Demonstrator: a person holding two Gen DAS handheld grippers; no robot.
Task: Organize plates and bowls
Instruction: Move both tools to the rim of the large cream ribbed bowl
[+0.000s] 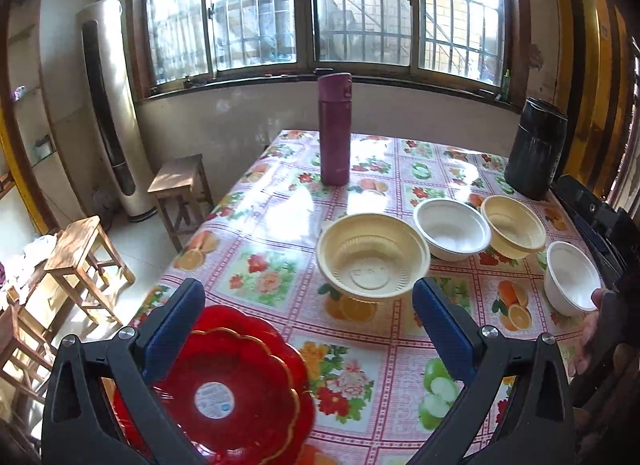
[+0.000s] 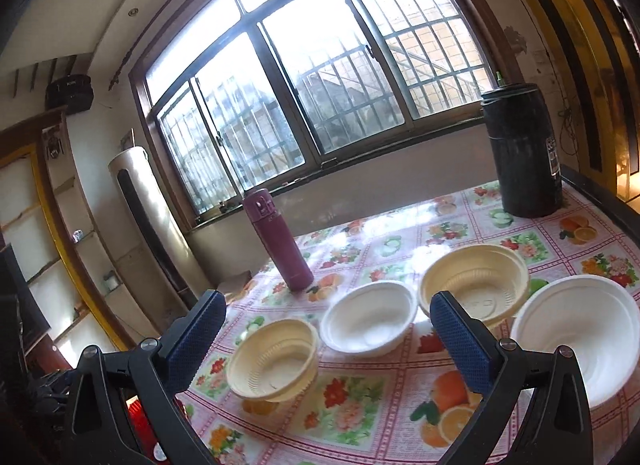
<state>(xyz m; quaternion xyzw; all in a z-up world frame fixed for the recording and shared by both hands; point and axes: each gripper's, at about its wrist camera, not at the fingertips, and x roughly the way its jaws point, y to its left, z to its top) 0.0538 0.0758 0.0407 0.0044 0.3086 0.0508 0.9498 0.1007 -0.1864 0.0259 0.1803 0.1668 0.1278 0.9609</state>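
Across the centre of the left wrist frame, four bowls (image 1: 373, 261) are spread on the counter (image 1: 280, 225); red plates (image 1: 240, 389) lie lower left. Both tools, left (image 1: 309, 311) and right (image 2: 326, 323), are held wide, empty.

Left gripper (image 1: 308, 305) and right gripper (image 2: 326, 317) both hover spread wide.

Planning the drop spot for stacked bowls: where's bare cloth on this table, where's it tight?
Free: the wide patch left of the near cream bowl, between the maroon flask and the red plates. Also the near edge right of the plates. Crowded: the row of four bowls running to the white bowl at the right edge, below the black canister.
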